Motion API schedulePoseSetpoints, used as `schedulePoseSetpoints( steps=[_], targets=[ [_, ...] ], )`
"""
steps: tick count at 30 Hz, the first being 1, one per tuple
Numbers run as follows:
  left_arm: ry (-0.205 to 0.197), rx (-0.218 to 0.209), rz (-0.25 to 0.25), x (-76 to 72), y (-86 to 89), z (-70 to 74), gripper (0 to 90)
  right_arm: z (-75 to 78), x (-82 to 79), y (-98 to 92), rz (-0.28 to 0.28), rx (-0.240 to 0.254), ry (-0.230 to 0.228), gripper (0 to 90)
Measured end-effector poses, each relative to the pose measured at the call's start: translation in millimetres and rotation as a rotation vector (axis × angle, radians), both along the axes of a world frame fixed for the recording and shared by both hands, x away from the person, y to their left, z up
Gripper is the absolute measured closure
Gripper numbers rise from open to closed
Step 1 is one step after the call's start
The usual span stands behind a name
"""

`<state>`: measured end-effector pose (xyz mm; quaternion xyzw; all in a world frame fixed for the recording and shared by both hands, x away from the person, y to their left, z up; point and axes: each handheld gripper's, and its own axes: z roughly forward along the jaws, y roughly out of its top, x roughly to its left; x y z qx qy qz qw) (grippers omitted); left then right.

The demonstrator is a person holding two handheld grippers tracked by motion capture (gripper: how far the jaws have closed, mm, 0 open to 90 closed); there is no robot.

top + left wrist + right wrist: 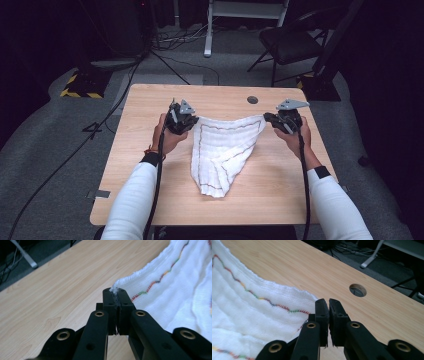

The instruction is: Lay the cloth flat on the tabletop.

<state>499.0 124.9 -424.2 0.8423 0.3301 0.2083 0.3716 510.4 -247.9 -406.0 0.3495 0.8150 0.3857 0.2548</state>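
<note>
A white cloth (220, 150) with a coloured zigzag stitch line hangs between my two grippers, and its lower point rests on the wooden table (145, 185). My left gripper (194, 120) is shut on the cloth's left top corner. In the left gripper view the frayed corner of the cloth (180, 285) pokes out between the closed jaws of the left gripper (116, 291). My right gripper (266, 119) holds the right top corner. In the right gripper view the cloth (249, 315) runs in behind the nearly touching jaws of the right gripper (329, 302).
A round cable hole (252, 99) (357, 290) sits in the table near its far edge, just beyond the right gripper. A black folding chair (292, 42) and loose cables lie on the grey floor beyond the table.
</note>
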Motion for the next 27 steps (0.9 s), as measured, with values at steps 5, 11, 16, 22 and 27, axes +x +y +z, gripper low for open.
schedulePoseSetpoints(
  steps=[5,11,16,22,27],
  targets=[
    [0.021,0.02,0.089,21.2,-4.2,-16.2,73.0,-14.1,23.9,6.5,-0.083,-0.062,0.003,74.2],
    [0.056,0.012,0.101,15.9,-3.8,-22.4,42.6,-19.7,18.5,8.9,-0.05,-0.042,0.027,66.2],
    [0.088,0.018,-0.025,-20.9,-5.2,-26.8,33.1,-30.9,-12.6,21.9,0.086,0.006,0.076,62.5],
    [0.132,0.057,-0.154,-69.0,-10.1,-40.5,28.9,-43.9,-49.1,51.5,0.29,0.022,0.121,55.0],
    [0.159,0.067,-0.191,-89.2,-8.3,-45.3,27.9,-46.6,-65.7,76.1,0.403,0.024,0.139,52.8]
  ],
)
